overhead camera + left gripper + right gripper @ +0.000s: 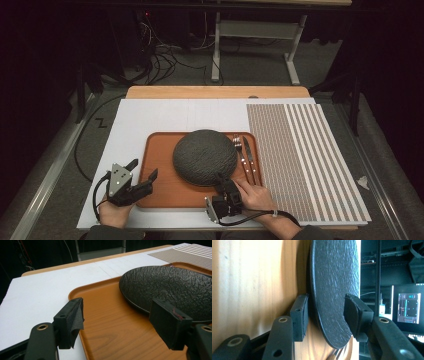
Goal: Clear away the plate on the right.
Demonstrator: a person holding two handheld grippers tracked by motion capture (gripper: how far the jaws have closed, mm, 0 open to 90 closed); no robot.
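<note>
High view: an orange tray (165,192) lies on a white board (150,117) on the tabletop, with a dark rough plate (205,156) on it and a fork (239,150) and knife (248,152) side by side along its right edge.
Striped mat: a mat (300,155) covers the board to the right of the tray, bare of anything.
Left claw: the left claw (142,175) is spread wide over the tray's near left corner, gripping nothing; in the left gripper view one jaw sits above the tray rim (75,291), the other low in front of the plate (170,287).
Why there: it looks parked near the tray, perhaps ready to steady it; that is a guess.
Right claw: the right claw (222,181) is turned on its side at the plate's near edge; in the right gripper view its jaws bracket the rim (332,337), one beneath against the tray (249,277), one above.
Grip: a gap shows at the upper jaw, so the plate seems straddled, not yet pinched.
Likely aim: edge-on entry suits lifting a flat plate by its rim.
Plate position: resting centre-right on the tray, just beside the cutlery.
</note>
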